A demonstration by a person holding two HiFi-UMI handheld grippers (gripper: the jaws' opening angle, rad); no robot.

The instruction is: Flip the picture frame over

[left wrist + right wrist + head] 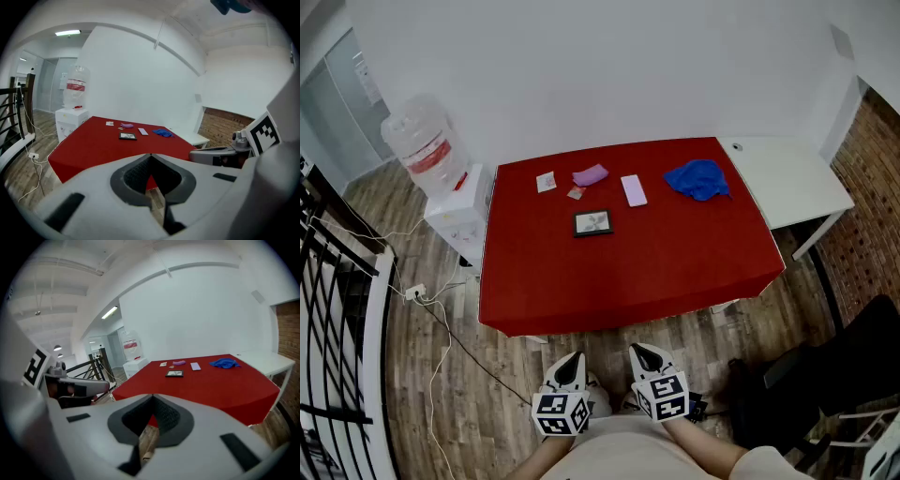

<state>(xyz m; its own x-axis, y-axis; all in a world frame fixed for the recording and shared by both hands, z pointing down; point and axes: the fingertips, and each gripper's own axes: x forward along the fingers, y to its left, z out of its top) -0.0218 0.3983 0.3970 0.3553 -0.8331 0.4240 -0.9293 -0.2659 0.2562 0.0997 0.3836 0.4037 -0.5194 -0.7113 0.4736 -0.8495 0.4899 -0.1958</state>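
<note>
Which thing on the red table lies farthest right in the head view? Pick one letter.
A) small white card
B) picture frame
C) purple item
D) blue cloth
D: the blue cloth lies near the right corner of the red table, and the picture frame lies well to its left.

Red tablecloth (pixel 628 272) matt woven cloth, blue rag (pixel 697 178) soft crumpled cloth, picture frame (pixel 592 223) dark rim with smooth face, floor (pixel 431 394) wood-grain planks, water bottle (pixel 420 142) clear plastic, brick wall (pixel 867 178) rough, railing (pixel 328 309) black metal, side table (pixel 787 176) smooth white.
</note>
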